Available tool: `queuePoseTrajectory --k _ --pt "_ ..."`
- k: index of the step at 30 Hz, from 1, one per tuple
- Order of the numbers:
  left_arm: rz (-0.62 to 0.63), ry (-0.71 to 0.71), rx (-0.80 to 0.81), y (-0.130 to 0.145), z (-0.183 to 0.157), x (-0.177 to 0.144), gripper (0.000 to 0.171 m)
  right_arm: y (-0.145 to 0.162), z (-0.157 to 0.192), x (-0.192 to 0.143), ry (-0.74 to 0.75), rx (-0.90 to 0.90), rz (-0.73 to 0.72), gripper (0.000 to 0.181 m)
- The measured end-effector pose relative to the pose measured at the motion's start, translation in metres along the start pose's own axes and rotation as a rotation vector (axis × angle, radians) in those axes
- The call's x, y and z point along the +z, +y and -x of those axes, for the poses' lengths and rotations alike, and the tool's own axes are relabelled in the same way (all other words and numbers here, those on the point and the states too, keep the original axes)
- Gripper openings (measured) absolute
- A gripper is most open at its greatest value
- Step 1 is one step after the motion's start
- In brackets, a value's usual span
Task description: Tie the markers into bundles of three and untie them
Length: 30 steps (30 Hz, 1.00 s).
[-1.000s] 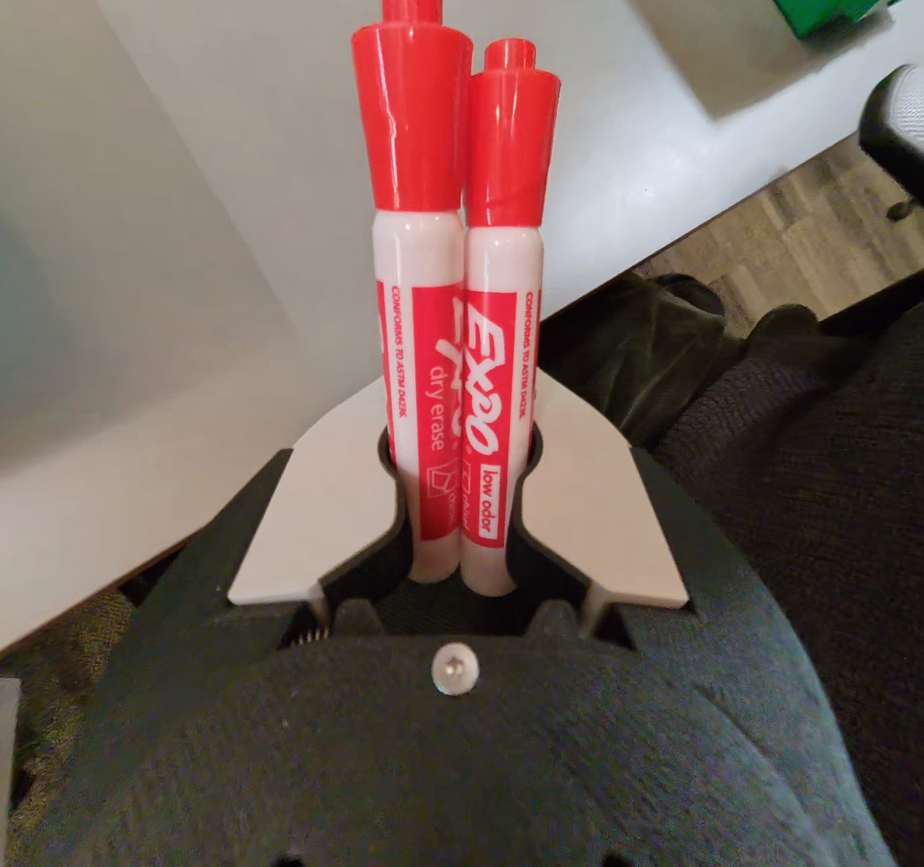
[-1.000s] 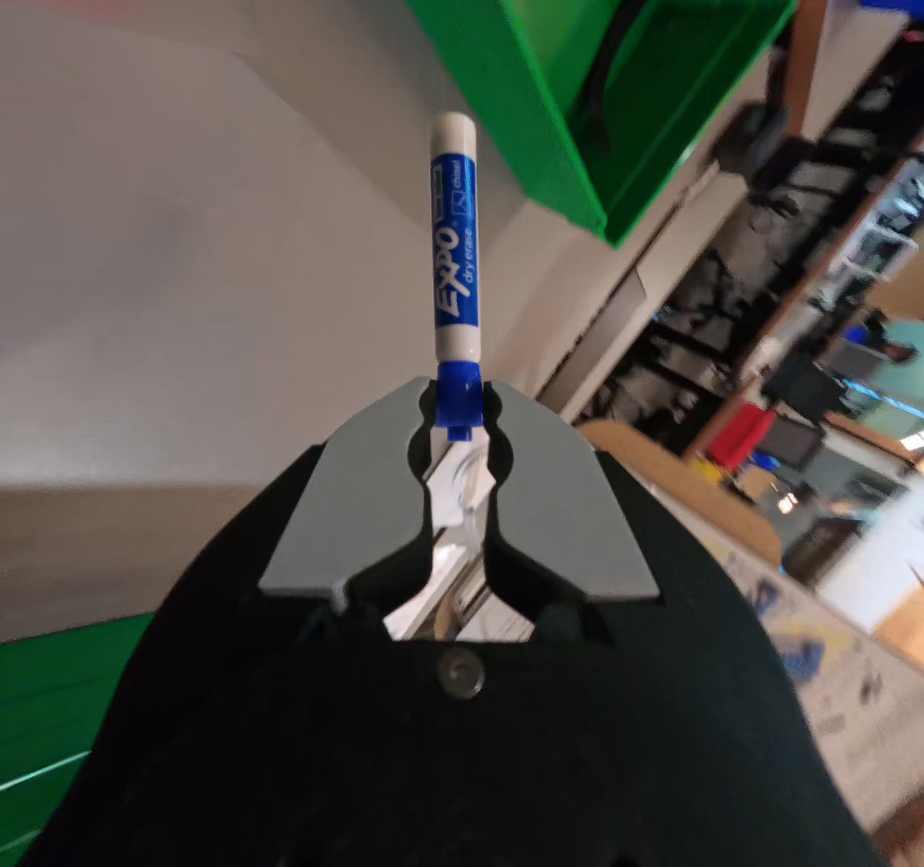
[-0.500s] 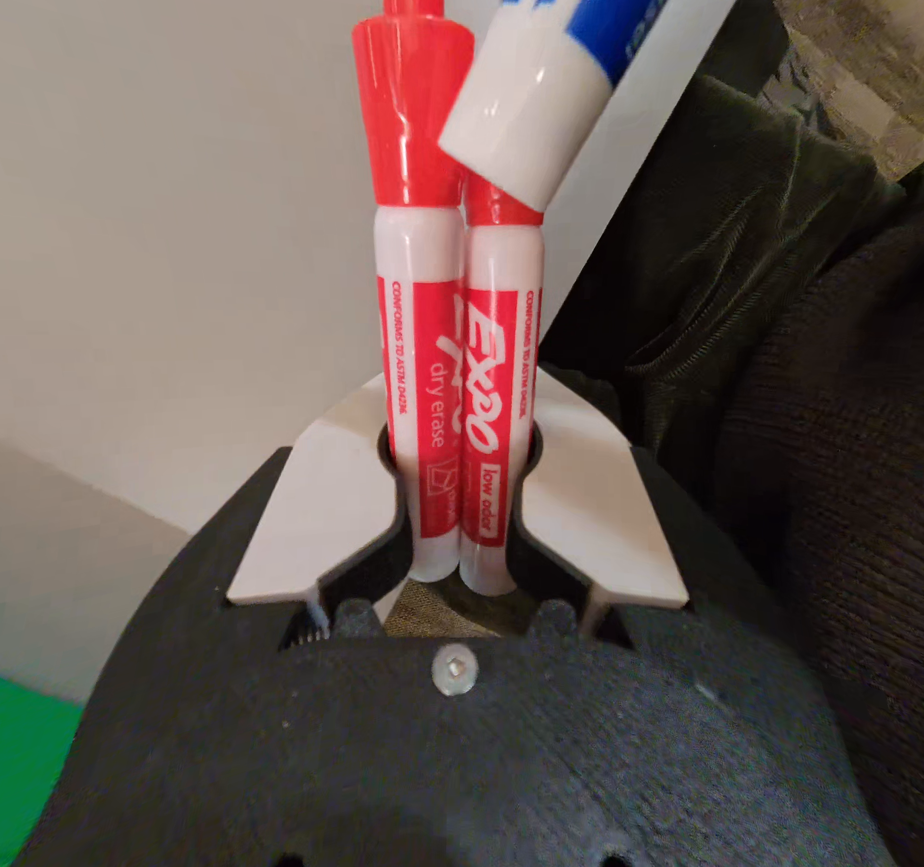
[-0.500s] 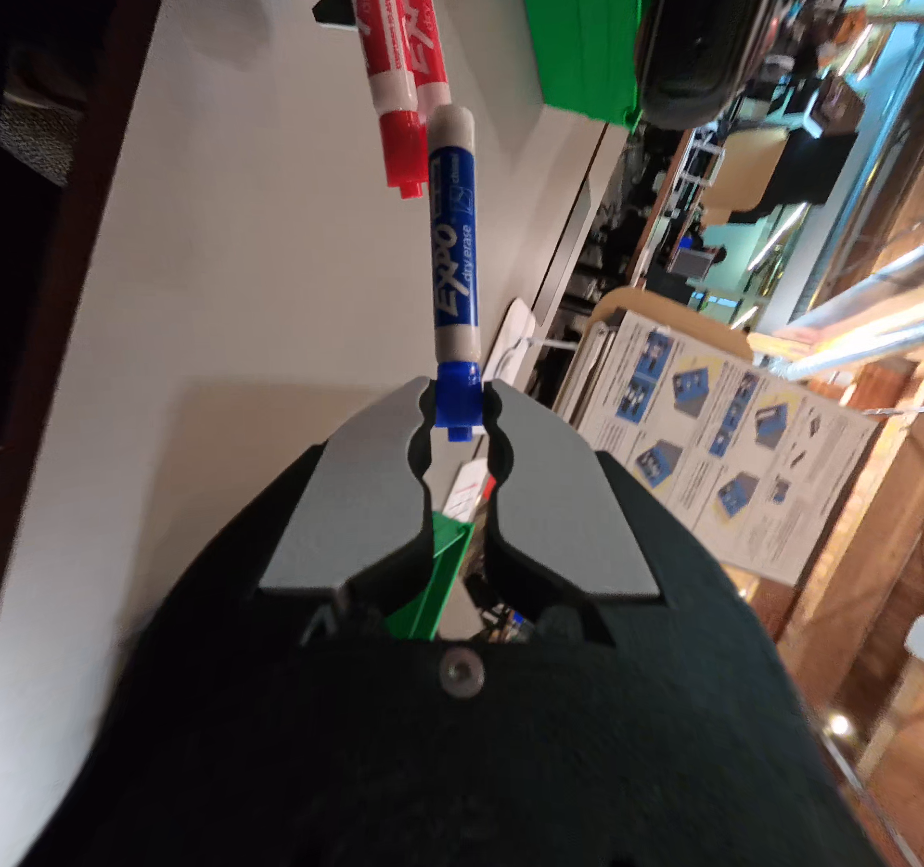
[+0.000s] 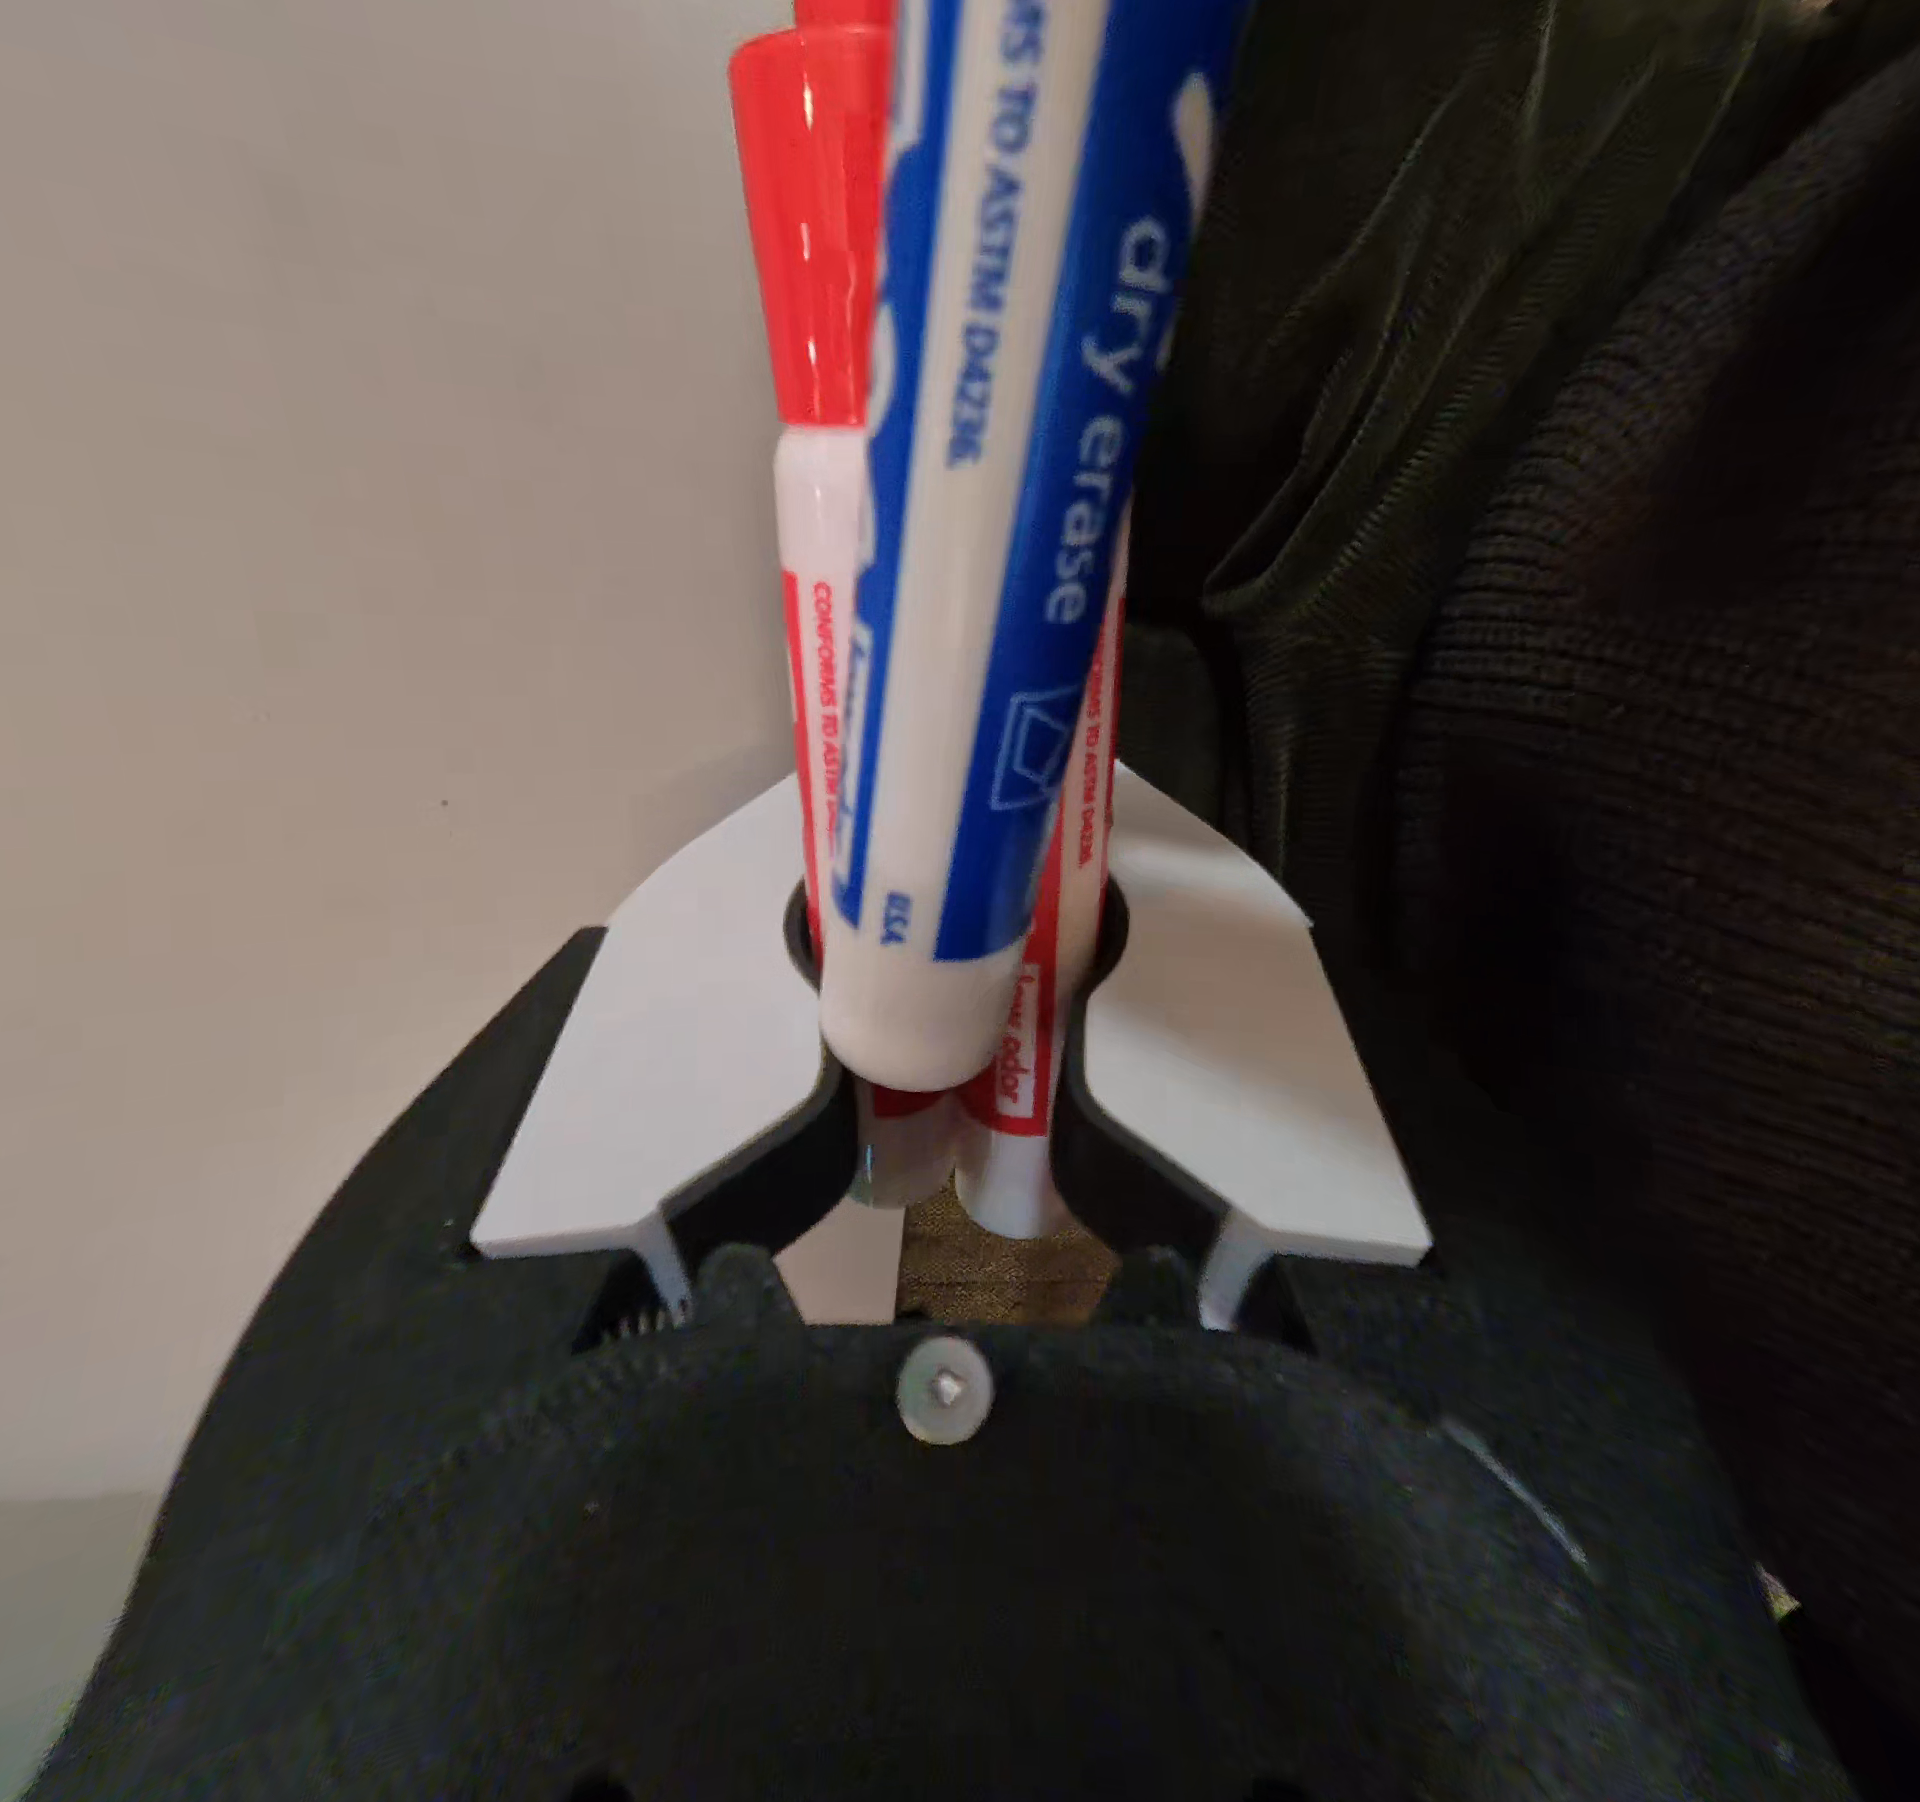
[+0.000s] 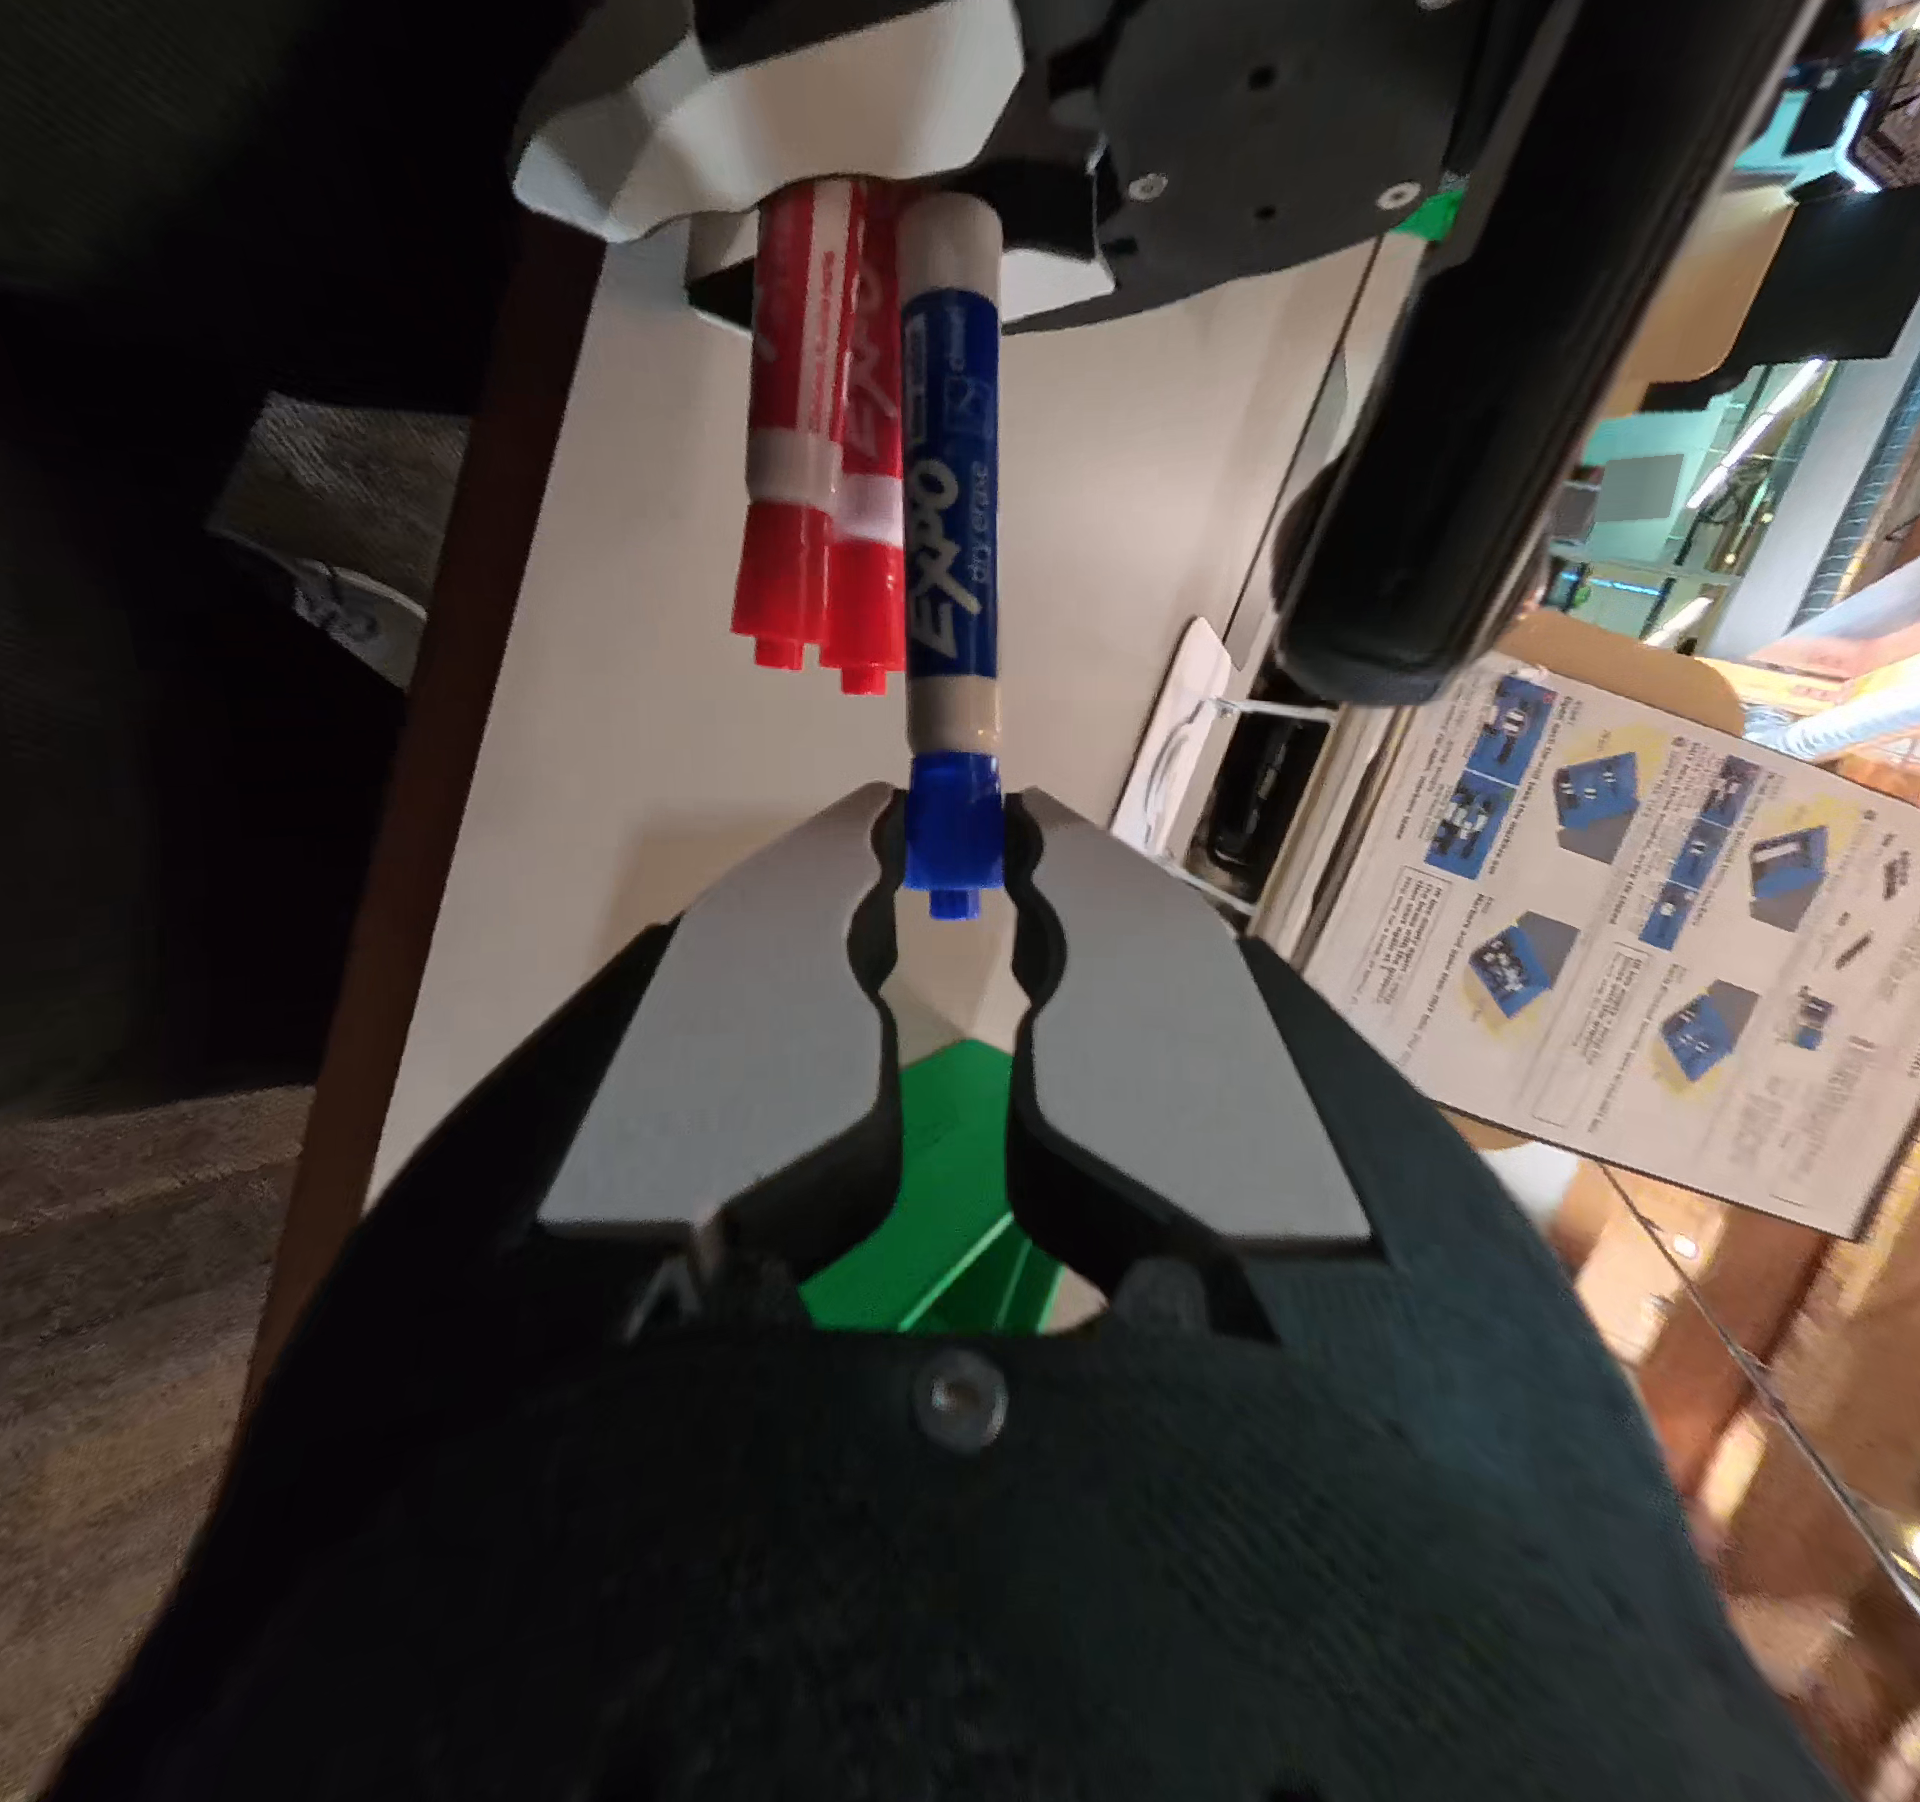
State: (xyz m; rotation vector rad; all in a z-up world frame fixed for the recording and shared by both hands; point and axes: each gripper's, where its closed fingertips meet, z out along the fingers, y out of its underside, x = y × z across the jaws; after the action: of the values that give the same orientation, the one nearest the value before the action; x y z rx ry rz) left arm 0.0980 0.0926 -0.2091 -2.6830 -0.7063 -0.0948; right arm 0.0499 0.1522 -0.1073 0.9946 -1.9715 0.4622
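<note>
We count three markers: two red, one blue. The left tongs (image 5: 956, 931) are pressed on the two red markers (image 5: 821, 464), side by side, gripped low on their barrels with caps pointing away. The right tongs (image 6: 954, 822) pinch the blue marker (image 6: 951, 516) by its cap alone. Its blunt tail lies against the red pair at the mouth of the left tongs. All of it is held over the pale desk (image 6: 644, 713).

We judge these markers light, rigid and smooth-walled, so likely slippery. The barrel offers the surest hold. A cap grip may let the body pull free or swing.
</note>
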Motion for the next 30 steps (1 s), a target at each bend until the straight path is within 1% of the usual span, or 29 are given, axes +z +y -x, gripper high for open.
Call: queuePoseTrajectory --k 3,8,12,19,21,22,24,26,28,30 --pt "-0.024 -0.003 -0.026 0.0 0.005 -0.001 0.045 -0.009 -0.003 -0.004 -0.011 0.054 -0.083 0.018" --pt "-0.031 0.011 -0.015 0.005 0.001 -0.003 0.046 -0.015 -0.001 0.005 -0.027 0.018 -0.104 0.018" --pt "-0.027 0.006 -0.017 0.009 -0.005 -0.003 0.046 -0.031 0.001 0.012 -0.05 0.031 -0.166 0.018" --pt "-0.043 -0.006 -0.118 0.018 -0.008 -0.006 0.046 -0.051 0.001 0.022 -0.061 0.024 -0.247 0.018" --pt "-0.044 -0.012 -0.148 0.022 -0.009 -0.008 0.046 -0.053 -0.004 0.023 -0.036 0.038 -0.276 0.019" --pt "-0.042 -0.014 -0.16 0.025 -0.009 -0.009 0.046 -0.053 -0.008 0.024 -0.017 0.05 -0.286 0.023" --pt "-0.029 -0.017 -0.174 0.031 -0.01 -0.011 0.047 -0.048 -0.013 0.026 -0.003 0.093 -0.291 0.031" --pt "-0.021 -0.025 -0.182 0.037 -0.009 -0.013 0.047 -0.044 -0.015 0.028 -0.033 0.169 -0.314 0.041" --pt "-0.028 -0.042 -0.19 0.04 -0.006 -0.018 0.046 -0.045 -0.016 0.026 -0.078 0.271 -0.382 0.043" --pt "-0.029 -0.049 -0.199 0.042 -0.001 -0.023 0.046 -0.044 -0.024 0.024 -0.092 0.397 -0.447 0.043"
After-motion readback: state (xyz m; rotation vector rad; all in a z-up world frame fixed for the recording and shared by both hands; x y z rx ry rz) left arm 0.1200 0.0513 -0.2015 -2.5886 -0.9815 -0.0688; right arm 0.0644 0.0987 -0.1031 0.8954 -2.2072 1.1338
